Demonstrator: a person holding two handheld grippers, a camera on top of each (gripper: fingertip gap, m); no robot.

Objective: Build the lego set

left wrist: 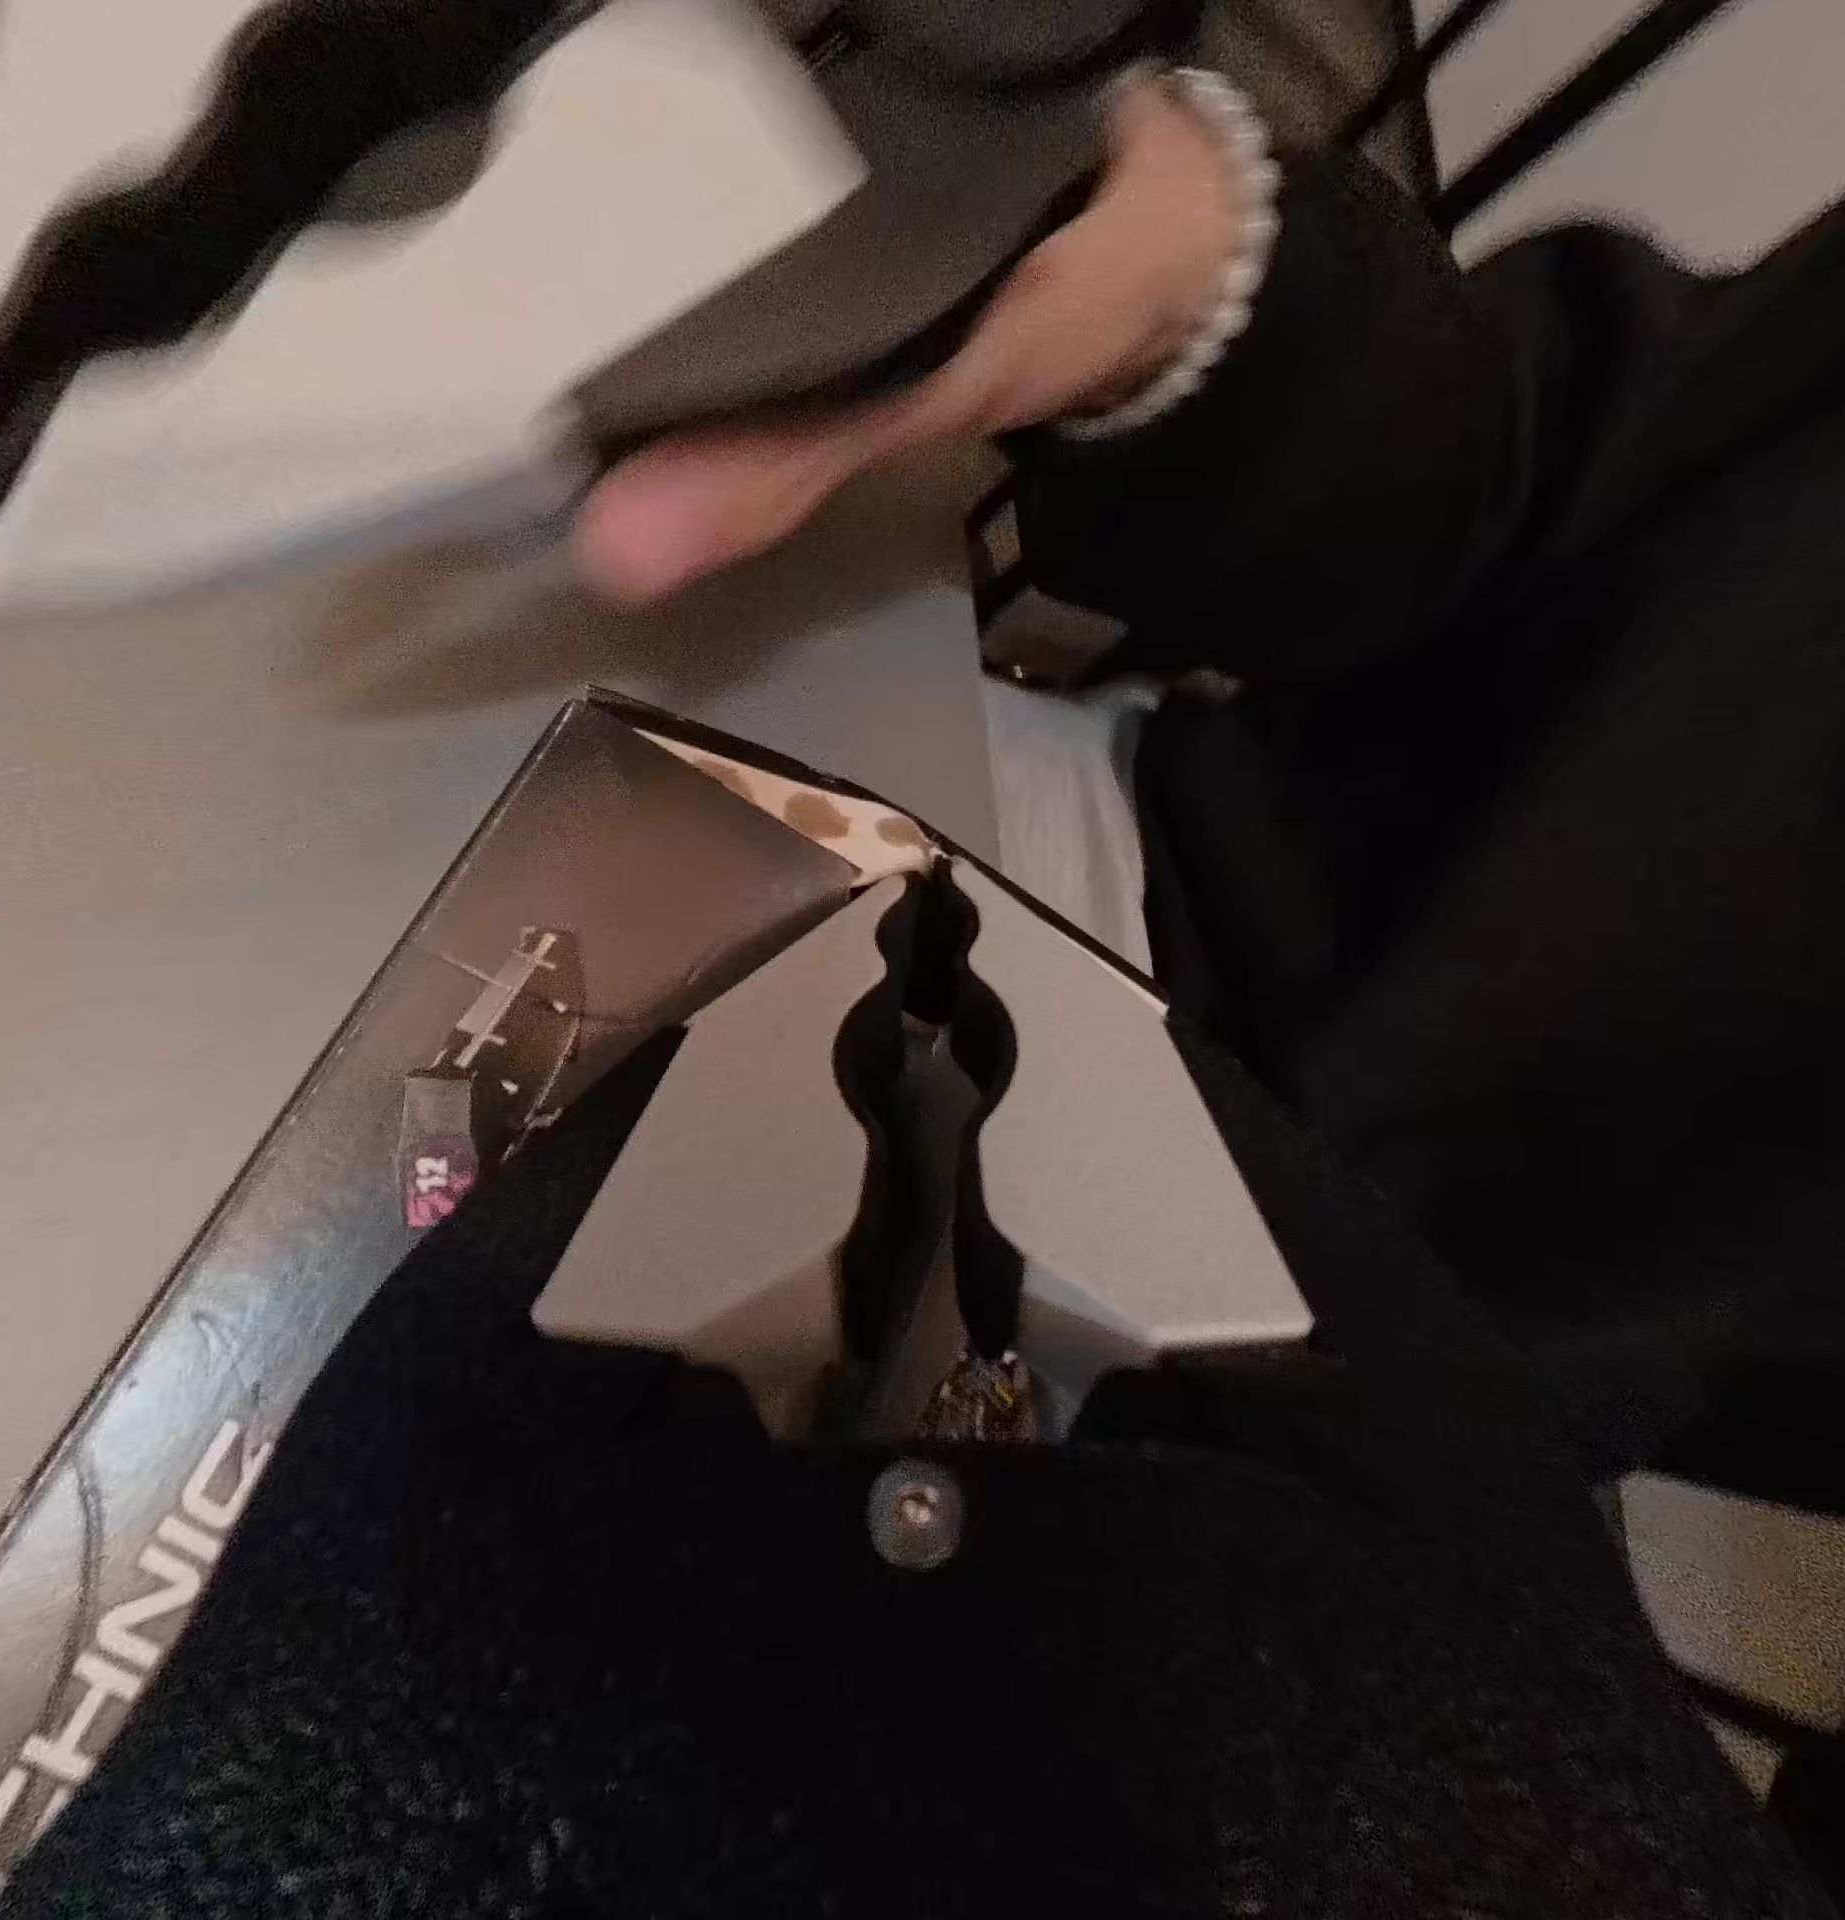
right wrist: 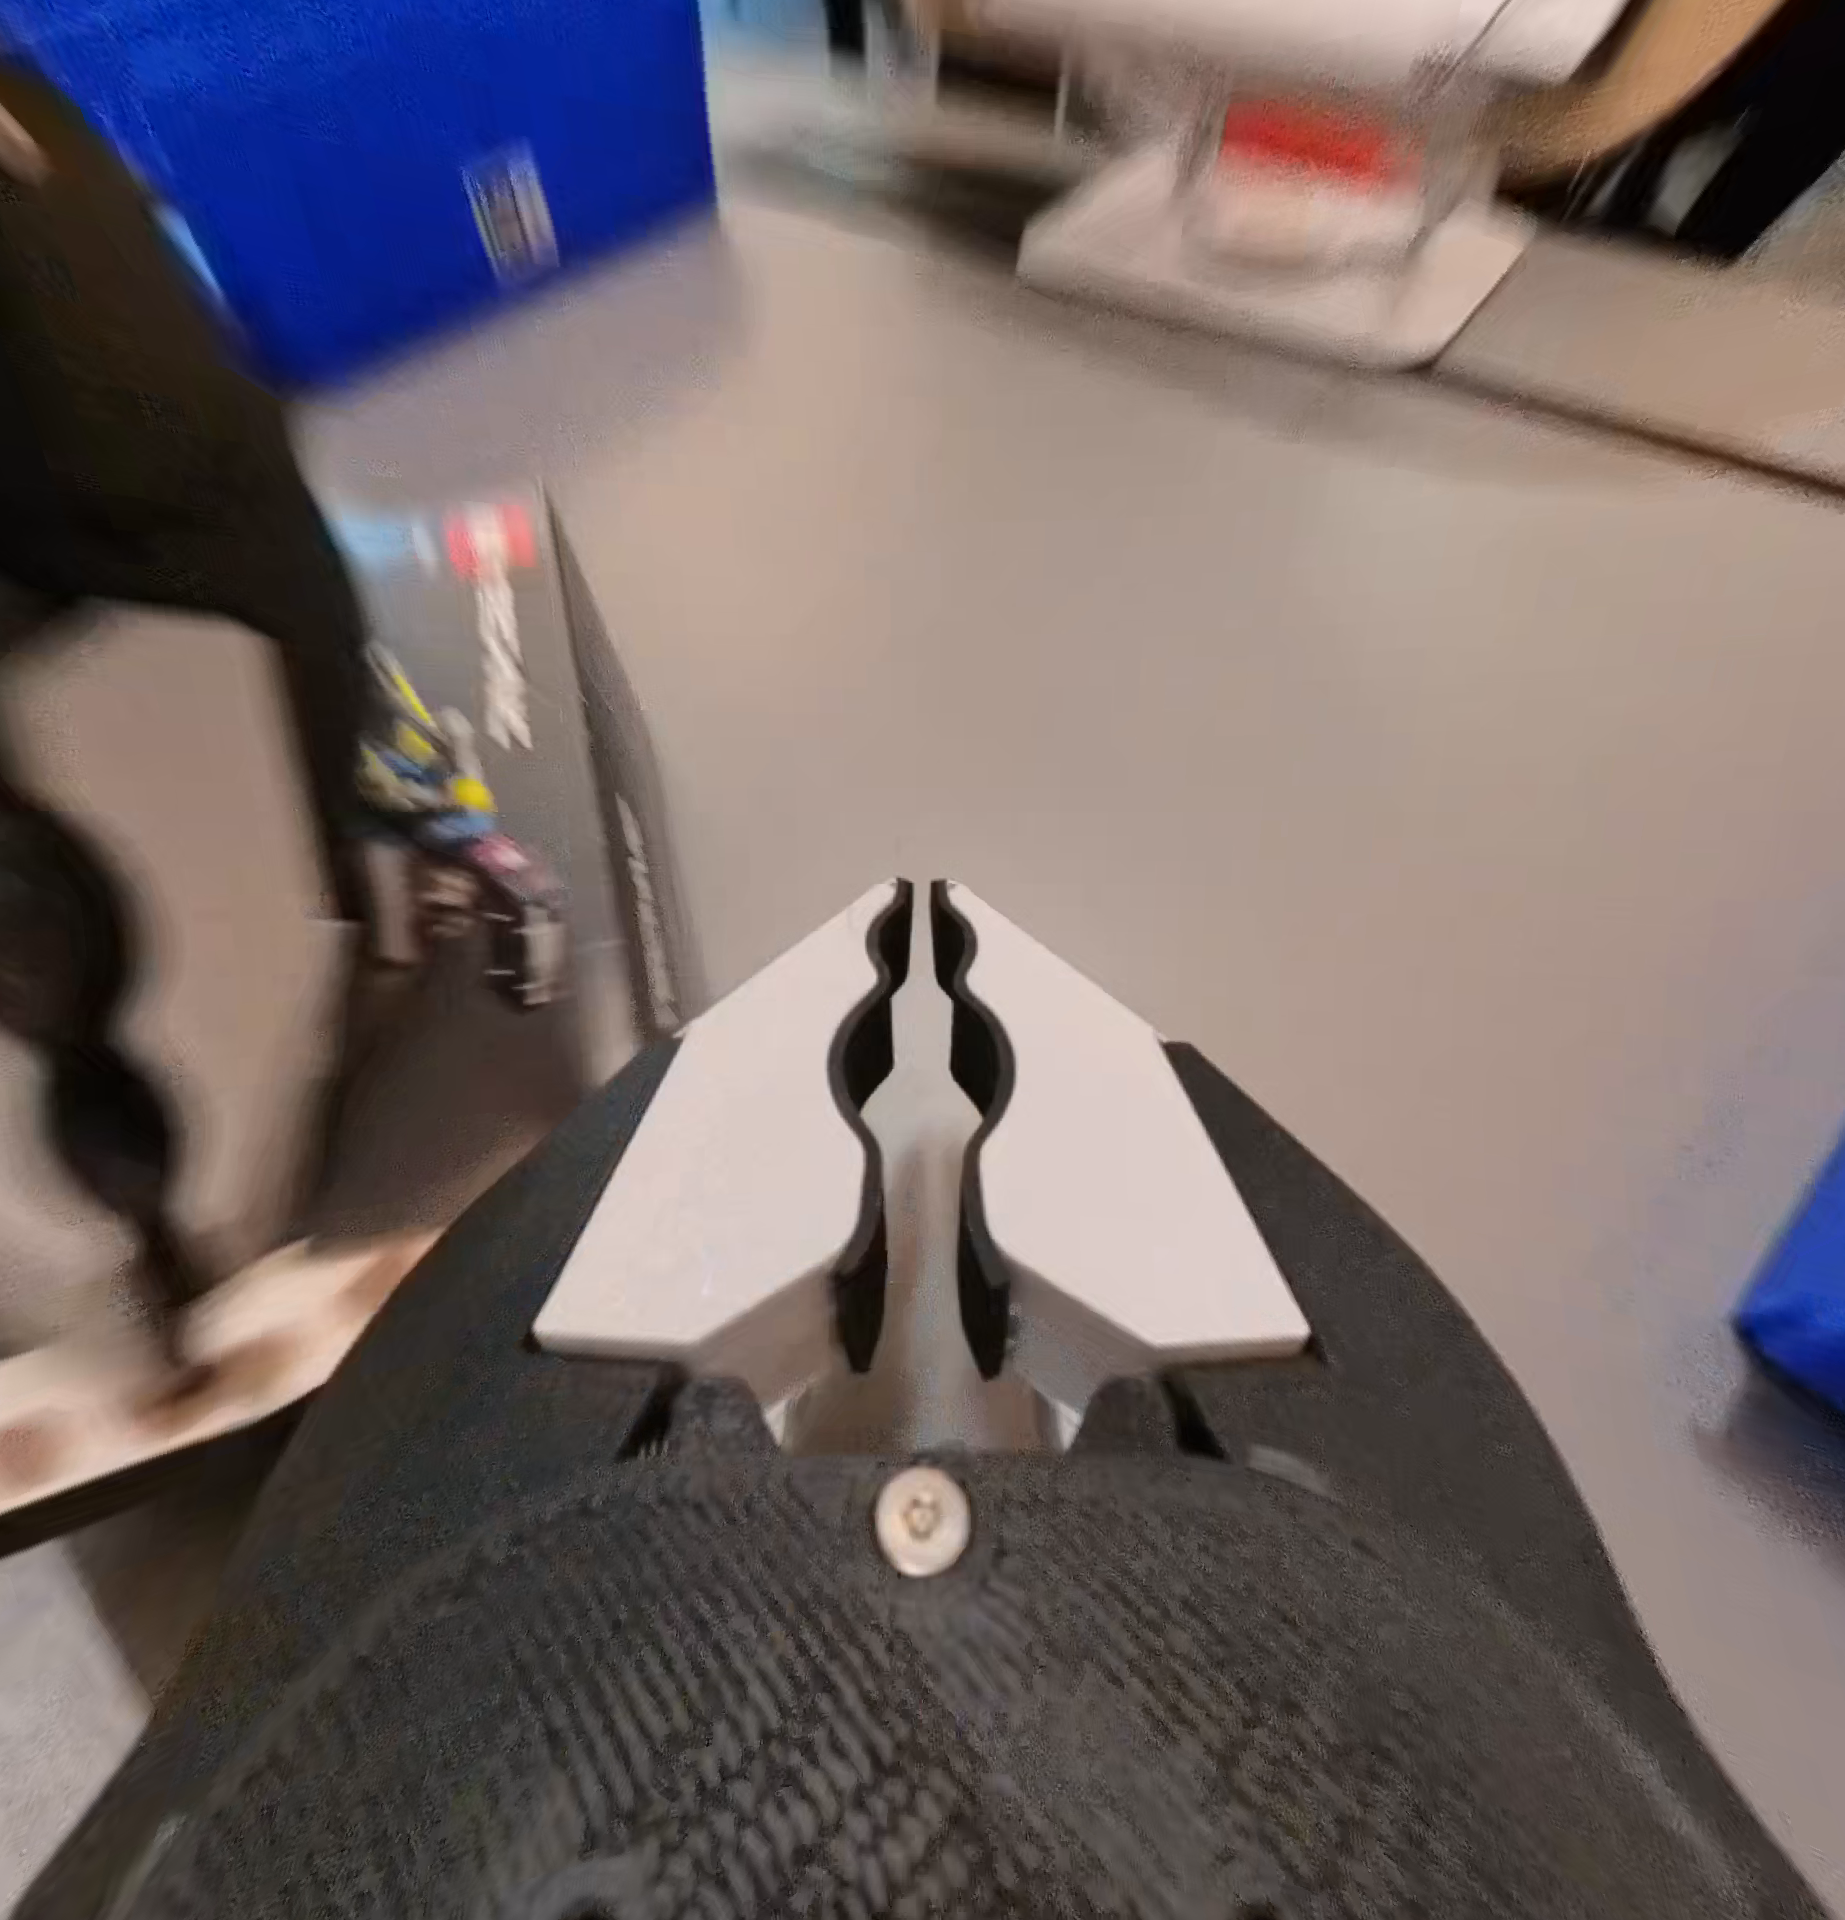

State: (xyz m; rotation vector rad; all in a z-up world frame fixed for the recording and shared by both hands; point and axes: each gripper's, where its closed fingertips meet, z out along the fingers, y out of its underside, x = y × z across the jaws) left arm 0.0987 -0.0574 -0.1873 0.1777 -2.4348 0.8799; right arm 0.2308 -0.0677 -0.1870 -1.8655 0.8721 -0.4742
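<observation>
Pinching the box flap's (left wrist: 876, 831) edge, left tongs (left wrist: 923, 894); right tongs (right wrist: 920, 894) near-closed, empty, over clear floor (right wrist: 1261, 727).

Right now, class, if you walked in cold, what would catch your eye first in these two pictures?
In the left wrist view, the left tongs are pinched shut on the torn flap of the dark lego box, with a blurred hand above. In the right wrist view, the right tongs hang nearly shut and empty over the grey floor, the box at left.
</observation>
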